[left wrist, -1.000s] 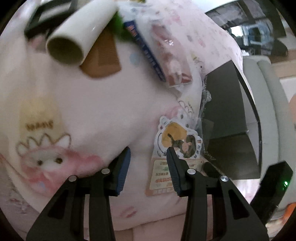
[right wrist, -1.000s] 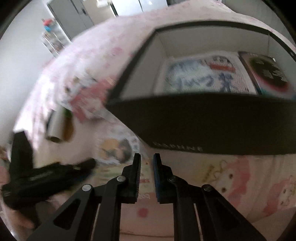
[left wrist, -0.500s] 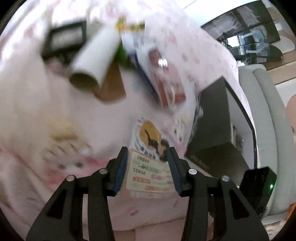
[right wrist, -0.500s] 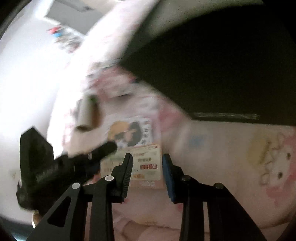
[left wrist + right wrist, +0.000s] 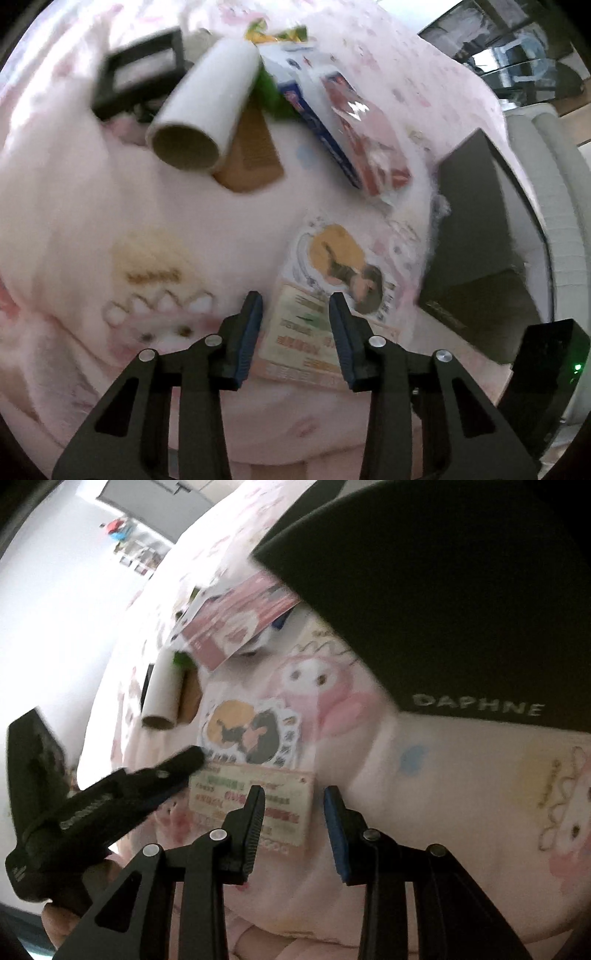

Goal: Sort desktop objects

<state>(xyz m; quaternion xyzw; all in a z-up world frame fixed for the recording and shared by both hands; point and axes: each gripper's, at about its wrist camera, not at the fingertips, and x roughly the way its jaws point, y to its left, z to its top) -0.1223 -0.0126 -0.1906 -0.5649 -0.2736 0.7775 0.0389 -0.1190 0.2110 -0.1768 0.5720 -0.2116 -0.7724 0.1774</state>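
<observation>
On the pink cartoon-print cloth [image 5: 92, 206] lies a printed card packet [image 5: 317, 306], just beside the black DAPHNE box [image 5: 461, 602]. Left claw [image 5: 295, 306] straddles its lower edge, jaws closing, pads apart from it. Right claw [image 5: 293, 801] hovers part-open, empty.

Bright white wall [image 5: 55, 602] and grey door [image 5: 155, 506] at the far end. Pale grey sofa [image 5: 554, 192] just beside the pink cartoon-print cloth [image 5: 74, 229]. Glass-topped furniture [image 5: 517, 62] beyond, blurred.
</observation>
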